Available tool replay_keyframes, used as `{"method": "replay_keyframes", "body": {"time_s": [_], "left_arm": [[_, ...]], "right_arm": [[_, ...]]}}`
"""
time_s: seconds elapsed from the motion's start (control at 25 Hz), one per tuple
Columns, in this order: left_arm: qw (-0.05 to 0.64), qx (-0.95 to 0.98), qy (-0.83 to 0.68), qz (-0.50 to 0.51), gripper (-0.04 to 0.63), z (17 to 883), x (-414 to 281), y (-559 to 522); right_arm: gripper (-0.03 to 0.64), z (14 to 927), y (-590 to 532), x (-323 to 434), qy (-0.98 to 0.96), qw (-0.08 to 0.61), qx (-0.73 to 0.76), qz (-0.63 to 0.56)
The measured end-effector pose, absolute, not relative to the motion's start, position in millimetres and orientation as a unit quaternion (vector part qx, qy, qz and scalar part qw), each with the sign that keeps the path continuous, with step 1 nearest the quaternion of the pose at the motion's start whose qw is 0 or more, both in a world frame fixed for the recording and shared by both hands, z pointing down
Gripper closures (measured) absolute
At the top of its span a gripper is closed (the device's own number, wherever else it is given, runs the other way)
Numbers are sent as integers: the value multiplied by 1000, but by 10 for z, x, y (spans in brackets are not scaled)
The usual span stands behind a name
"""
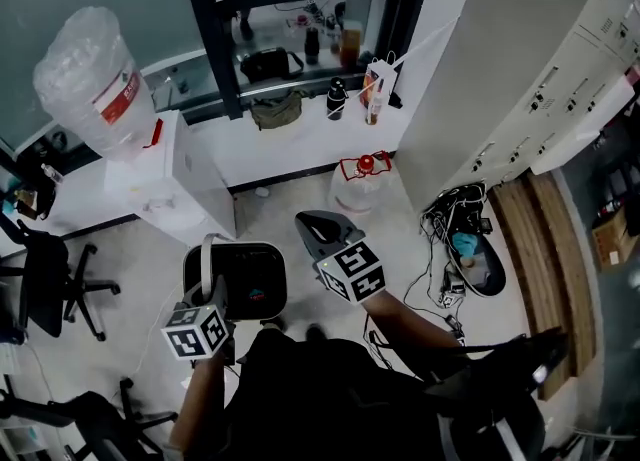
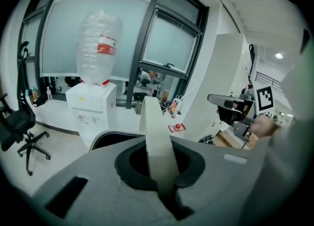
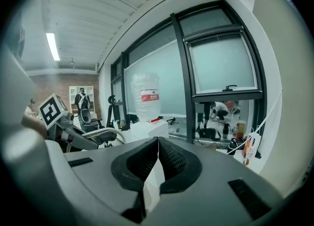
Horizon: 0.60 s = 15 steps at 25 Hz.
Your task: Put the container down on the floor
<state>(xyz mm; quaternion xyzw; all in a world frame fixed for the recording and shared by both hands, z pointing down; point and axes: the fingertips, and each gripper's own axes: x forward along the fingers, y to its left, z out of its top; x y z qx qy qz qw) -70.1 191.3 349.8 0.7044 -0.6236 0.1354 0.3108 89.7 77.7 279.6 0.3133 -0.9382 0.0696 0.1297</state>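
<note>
A black container (image 1: pixel 240 282) with a white arched handle (image 1: pixel 208 252) hangs above the floor in the head view. My left gripper (image 1: pixel 216 299) is shut on that handle. In the left gripper view the white handle strap (image 2: pixel 156 137) runs up between the closed pads of my left gripper (image 2: pixel 160 173), with the container's dark rim (image 2: pixel 110 137) just beyond. My right gripper (image 1: pixel 322 230) is held level to the right of the container, shut and empty. Its pads meet edge to edge in the right gripper view (image 3: pixel 156 146).
A white water dispenser (image 1: pixel 165 184) with a big bottle (image 1: pixel 95 84) stands left of the container. A water jug with a red cap (image 1: pixel 363 184) sits on the floor ahead. Lockers (image 1: pixel 520 69) and cables (image 1: pixel 455 239) lie right, office chairs (image 1: pixel 50 284) left.
</note>
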Motion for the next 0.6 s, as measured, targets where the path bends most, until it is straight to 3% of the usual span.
{"method": "replay_keyframes", "body": {"time_s": [0.6], "left_arm": [[324,750,-557,151,585,3658,-1081,841]], "right_arm": [[609,2827,-66,285,-923,149,347,73]]}}
